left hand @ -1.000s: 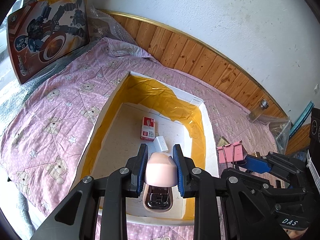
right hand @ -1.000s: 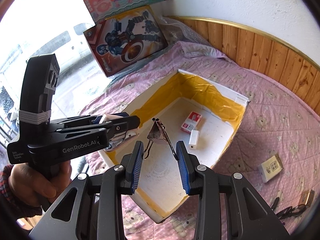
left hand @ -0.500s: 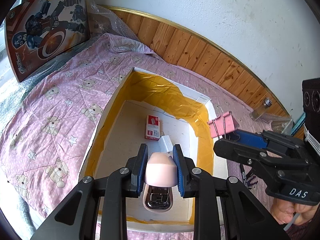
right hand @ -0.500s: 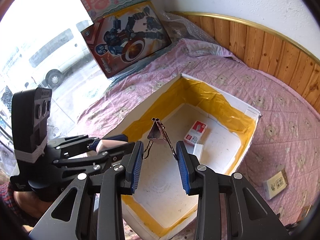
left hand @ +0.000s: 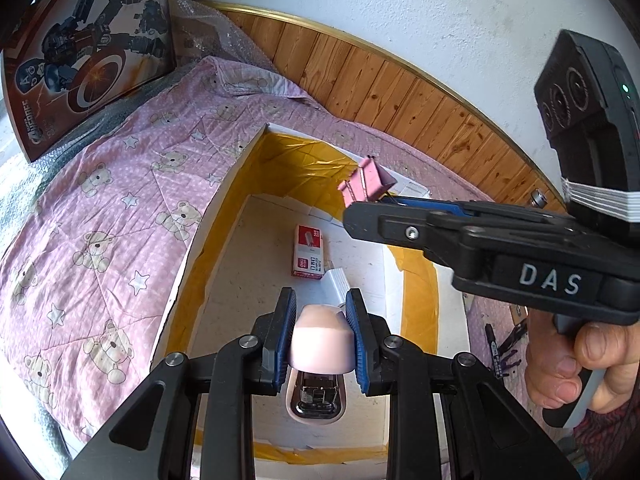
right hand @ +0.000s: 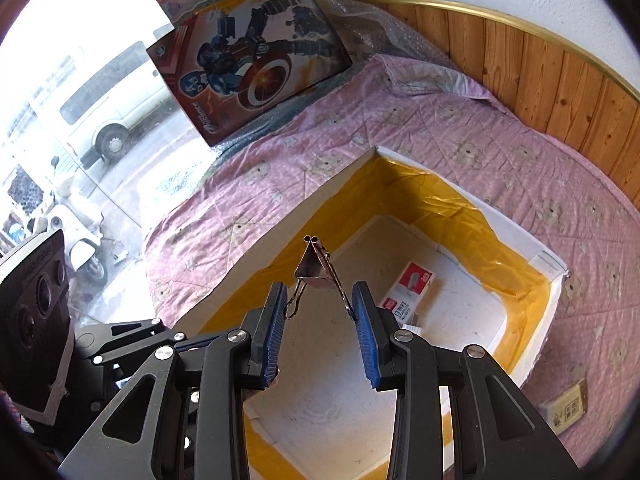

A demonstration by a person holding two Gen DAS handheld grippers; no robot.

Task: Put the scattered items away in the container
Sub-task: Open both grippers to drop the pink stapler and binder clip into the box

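Note:
My left gripper (left hand: 321, 336) is shut on a pale pink stapler (left hand: 322, 346) and hangs over the near end of the white box with yellow-taped walls (left hand: 224, 216). My right gripper (right hand: 319, 320) is shut on the wire handles of a pink binder clip (right hand: 314, 266), which points forward above the same box (right hand: 516, 240). In the left wrist view that binder clip (left hand: 366, 180) sticks out past the right gripper's fingertips (left hand: 360, 216), over the box's far right part. A red and white staple box (left hand: 308, 250) and a small white block (left hand: 336, 282) lie on the box floor.
A pink bear-print quilt (left hand: 104, 208) covers the bed under the box. Toy boxes (right hand: 256, 64) lean by the window at the far left. A small cardboard packet (right hand: 566, 406) lies on the quilt to the right; pens (left hand: 494, 344) lie beside the box. Wood panelling (left hand: 400, 84) lines the wall.
The right gripper has carried the binder clip leftward and over the box, now crossing in front of the left camera. The left gripper has edged forward over the box with the stapler.

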